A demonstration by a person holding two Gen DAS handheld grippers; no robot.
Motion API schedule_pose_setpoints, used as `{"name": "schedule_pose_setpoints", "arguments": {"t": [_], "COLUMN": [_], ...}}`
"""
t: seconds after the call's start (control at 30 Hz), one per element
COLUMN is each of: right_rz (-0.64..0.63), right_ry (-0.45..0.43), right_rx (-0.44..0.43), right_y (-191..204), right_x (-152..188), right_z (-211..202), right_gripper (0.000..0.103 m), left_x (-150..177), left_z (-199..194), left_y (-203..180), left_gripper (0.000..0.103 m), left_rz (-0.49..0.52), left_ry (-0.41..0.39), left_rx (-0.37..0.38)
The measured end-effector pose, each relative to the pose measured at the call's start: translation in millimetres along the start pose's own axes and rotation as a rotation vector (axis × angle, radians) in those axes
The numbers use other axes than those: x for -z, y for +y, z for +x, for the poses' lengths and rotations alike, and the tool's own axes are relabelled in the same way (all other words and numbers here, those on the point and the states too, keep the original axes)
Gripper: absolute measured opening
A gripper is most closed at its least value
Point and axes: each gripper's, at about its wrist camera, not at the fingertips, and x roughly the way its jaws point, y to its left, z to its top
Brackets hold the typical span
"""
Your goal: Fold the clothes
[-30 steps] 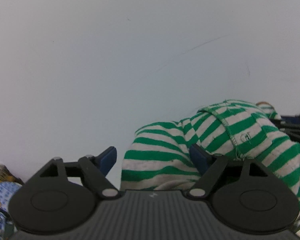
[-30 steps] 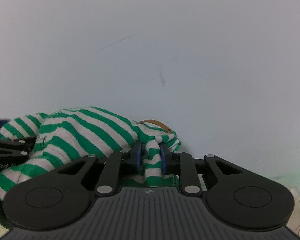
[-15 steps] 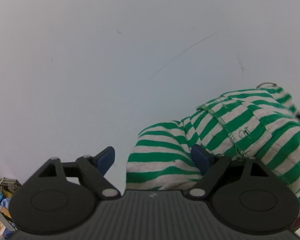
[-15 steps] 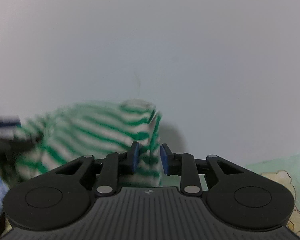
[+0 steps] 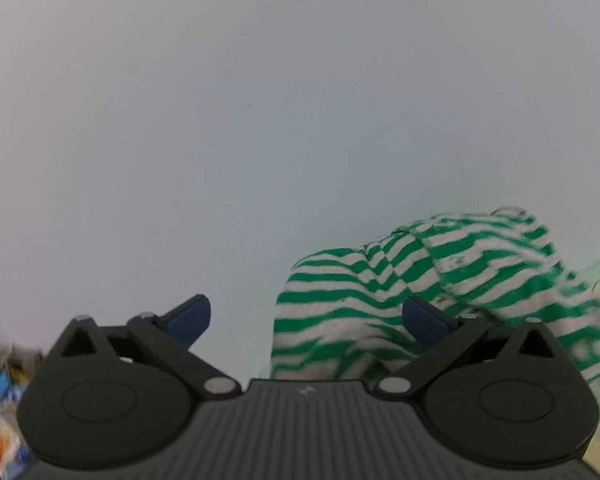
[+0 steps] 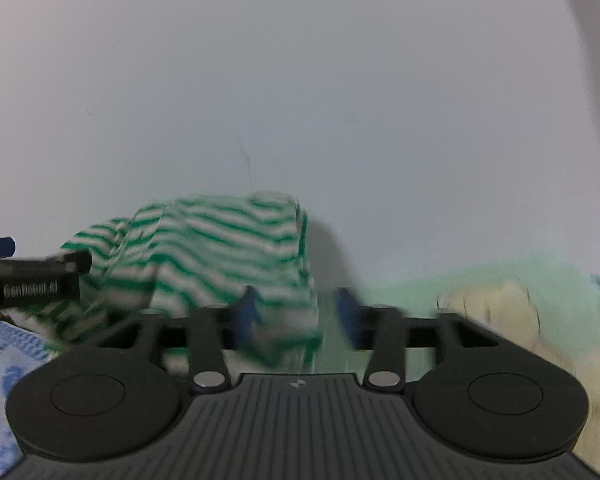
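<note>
Green-and-white striped knit garment (image 5: 440,280) bunched in soft folds, stretched sideways between both grippers, left gripper (image 5: 306,316) jaws spread wide, right gripper (image 6: 296,312) jaws parted around its blurred edge

Black ribbed gripper (image 5: 306,316), blue fingertips (image 5: 190,314)

Striped garment (image 5: 440,280) blocks the right side (left lies free) before left claw (image 5: 306,320).

Soft striped knit cloth garment (image 5: 400,292); matt black ribbed plastic tongs (image 5: 306,316).
</note>
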Motion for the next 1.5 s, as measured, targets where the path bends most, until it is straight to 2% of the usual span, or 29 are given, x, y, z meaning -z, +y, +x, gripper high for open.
{"name": "schedule_pose_setpoints", "arguments": {"t": [0.07,0.13,0.23,0.33,0.4,0.43,0.5,0.6,0.7,0.77,0.87,1.0,1.1,1.23,1.3,1.43,1.5], "right_rz": [0.008,-0.037,-0.146,-0.207,-0.246,-0.250,-0.227,-0.166,-0.129,-0.152,-0.215,-0.247,-0.229,-0.207,-0.219,-0.234,-0.220], "right_ry": [0.004,0.021,0.092,0.170,0.222,0.246,0.282,0.315,0.355,0.355,0.375,0.327,0.351,0.372,0.366,0.340,0.338], "right_rx": [0.010,0.015,-0.001,-0.003,-0.004,0.001,-0.012,-0.040,-0.026,0.007,-0.037,-0.050,-0.090,-0.116,-0.126,-0.112,-0.086], "right_y": [0,-17,-10,5,15,7,4,-8,-30,-35,-40,-37,-42,-54,-53,-49,-52], "right_x": [9,17,41,56,65,72,87,105,120,128,134,143,153,160,160,160,159], "right_z": [-28,-64,-96,-102,-106,-125,-134,-144,-157,-166,-188,-207,-219,-231,-233,-240,-241], "right_gripper": [0.062,0.066,0.071,0.077,0.078,0.078,0.078,0.078,0.078,0.078,0.078,0.078,0.078,0.078,0.078,0.078,0.078], "left_x": [-4,6,23,49,50,65,95,118,145,161,180,197,202,209,209,210,208], "left_z": [-11,-14,-18,-46,-55,-58,-77,-138,-173,-194,-222,-260,-281,-313,-318,-322,-322], "left_y": [6,-4,-20,-43,-46,-59,-70,-66,-74,-80,-85,-92,-103,-109,-111,-103,-96], "left_gripper": [0.102,0.102,0.102,0.102,0.102,0.102,0.102,0.102,0.102,0.102,0.103,0.103,0.103,0.103,0.103,0.103,0.102], "left_rz": [-0.029,-0.046,-0.069,-0.038,-0.019,-0.015,-0.020,-0.048,-0.066,-0.078,-0.113,-0.117,-0.101,-0.083,-0.089,-0.156,-0.168], "left_ry": [0.006,0.030,0.068,0.134,0.157,0.161,0.178,0.228,0.242,0.261,0.319,0.326,0.350,0.330,0.343,0.360,0.352], "left_rx": [-0.001,0.009,0.025,0.065,0.060,0.055,0.049,0.029,-0.025,-0.050,-0.056,-0.123,-0.160,-0.192,-0.179,-0.099,-0.103]}}
